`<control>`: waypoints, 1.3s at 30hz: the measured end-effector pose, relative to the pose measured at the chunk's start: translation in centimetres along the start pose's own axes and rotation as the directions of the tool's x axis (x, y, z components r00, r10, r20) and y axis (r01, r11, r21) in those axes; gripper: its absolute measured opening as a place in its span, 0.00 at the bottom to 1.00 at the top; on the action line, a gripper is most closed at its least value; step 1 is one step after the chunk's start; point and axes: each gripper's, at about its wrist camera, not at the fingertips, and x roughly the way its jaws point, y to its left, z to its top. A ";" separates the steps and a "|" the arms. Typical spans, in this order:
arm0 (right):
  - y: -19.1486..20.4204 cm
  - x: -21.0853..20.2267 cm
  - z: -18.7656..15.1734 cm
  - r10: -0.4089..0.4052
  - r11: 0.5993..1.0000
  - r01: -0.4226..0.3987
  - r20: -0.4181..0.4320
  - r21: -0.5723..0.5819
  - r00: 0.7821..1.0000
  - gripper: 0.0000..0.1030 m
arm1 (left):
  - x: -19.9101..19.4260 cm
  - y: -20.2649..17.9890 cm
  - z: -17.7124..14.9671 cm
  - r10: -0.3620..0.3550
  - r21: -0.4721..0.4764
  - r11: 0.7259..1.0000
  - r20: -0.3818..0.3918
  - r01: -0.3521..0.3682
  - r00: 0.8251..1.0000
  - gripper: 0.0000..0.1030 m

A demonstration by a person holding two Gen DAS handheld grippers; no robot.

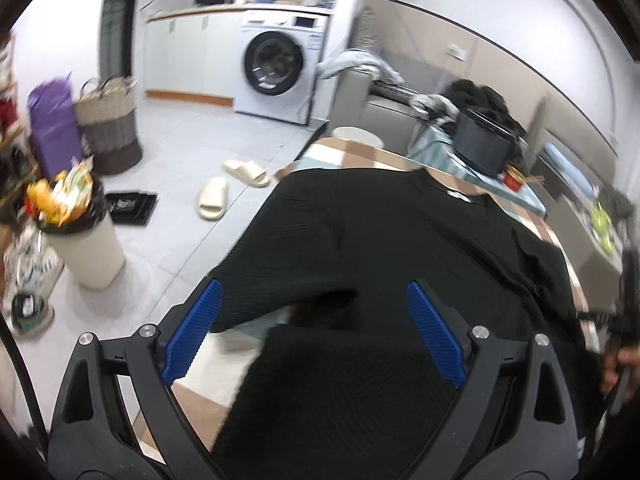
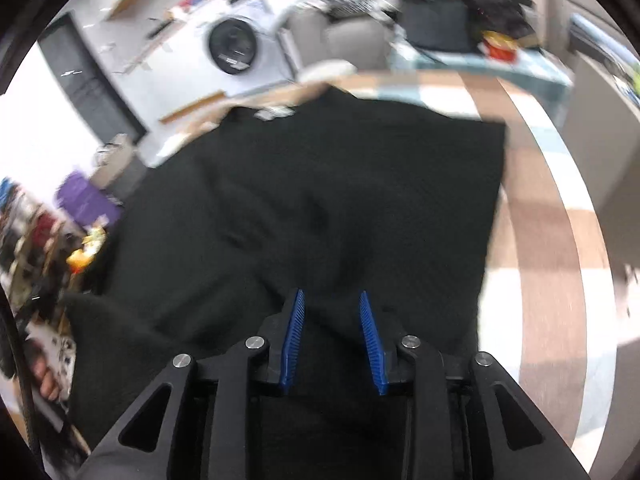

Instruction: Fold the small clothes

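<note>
Black shirt (image 1: pixel 360 240), blue ribbed tongs pads (image 1: pixel 436 336), brown-white-teal checked tablecloth (image 2: pixel 536 208), purple bag (image 1: pixel 54 124)

— How does your left black two-finger gripper with blue ribbed pads (image 1: pixel 314 320) stand?

— Your jaws are spread wide, tilted downward.

— And your right black gripper with blue pads (image 2: pixel 331 332)?

— Pitched steeply down, jaws a narrow gap apart, pads clear.

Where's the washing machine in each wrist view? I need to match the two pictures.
Left wrist view: the washing machine stands upper centre-left, upright, beyond the black garment and the tiled floor.
Right wrist view: the washing machine sits upper left, tilted and blurred, above the garment's collar edge.
Shared landmark: the white label at the garment's neckline.
</note>
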 end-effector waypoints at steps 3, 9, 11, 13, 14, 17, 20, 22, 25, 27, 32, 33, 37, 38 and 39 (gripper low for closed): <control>0.6 -0.7 -0.4 -0.009 1.000 0.010 0.028 -0.023 1.000 0.29 | 0.2 2.4 -0.1 0.035 -0.060 0.998 -0.009 -0.036 0.999 0.90; 1.1 -2.5 -0.4 0.002 0.999 0.000 0.083 -0.032 0.997 0.41 | 1.1 7.1 -0.9 0.066 -0.160 0.984 -0.062 -0.076 0.996 0.90; 1.2 -3.4 -0.5 0.015 1.000 -0.012 0.103 -0.023 0.995 0.44 | 2.2 9.4 -1.2 0.022 -0.249 0.967 -0.095 -0.045 0.995 0.90; 1.3 -3.8 -0.3 0.024 1.000 -0.022 0.124 -0.014 0.992 0.53 | 3.9 11.4 -1.3 -0.009 -0.325 0.945 -0.137 -0.037 0.991 0.87; 1.5 -4.2 -0.5 0.022 1.000 -0.021 0.132 -0.009 0.991 0.54 | 4.8 12.2 -1.3 -0.023 -0.355 0.934 -0.161 -0.036 0.987 0.81; 1.4 -4.9 -1.1 0.024 1.000 -0.025 0.151 0.005 0.988 0.54 | 7.0 13.4 -1.1 -0.066 -0.383 0.923 -0.205 -0.018 0.976 0.73; 1.1 -5.4 -1.5 0.018 1.000 -0.022 0.160 0.021 0.987 0.54 | 9.3 13.7 -0.8 -0.080 -0.368 0.929 -0.256 -0.020 0.963 0.57; 0.8 -5.6 -1.8 0.010 0.999 -0.016 0.171 0.036 0.985 0.54 | 10.6 13.7 -0.7 -0.101 -0.381 0.924 -0.280 -0.014 0.955 0.46; 0.2 -6.2 -2.3 0.005 0.998 -0.016 0.183 0.061 0.983 0.54 | 11.5 13.7 -0.4 -0.104 -0.403 0.915 -0.277 -0.017 0.955 0.33; -0.3 -6.6 -2.6 -0.004 0.997 -0.012 0.192 0.082 0.981 0.54 | 11.7 13.0 0.2 -0.084 -0.390 0.921 -0.258 -0.025 0.963 0.20; -1.4 -7.1 -3.2 -0.011 0.993 -0.015 0.207 0.121 0.978 0.54 | 11.4 11.7 1.3 -0.051 -0.329 0.944 -0.241 -0.032 0.969 0.06; -1.5 -7.1 -3.3 -0.011 0.992 -0.016 0.209 0.125 0.978 0.54 | 11.3 11.6 1.5 -0.056 -0.332 0.943 -0.235 -0.026 0.970 0.06; -1.8 -7.4 -3.7 -0.010 0.991 -0.018 0.209 0.133 0.978 0.54 | 9.8 10.1 3.3 -0.037 -0.288 0.957 -0.178 -0.016 0.983 0.05; -1.8 -7.5 -3.8 -0.007 0.991 -0.021 0.209 0.132 0.978 0.54 | 9.4 9.4 4.0 -0.038 -0.269 0.963 -0.161 -0.007 0.986 0.05; -1.8 -7.6 -3.9 -0.006 0.991 -0.023 0.213 0.132 0.977 0.54 | 9.1 8.7 4.7 -0.041 -0.250 0.968 -0.146 0.003 0.988 0.05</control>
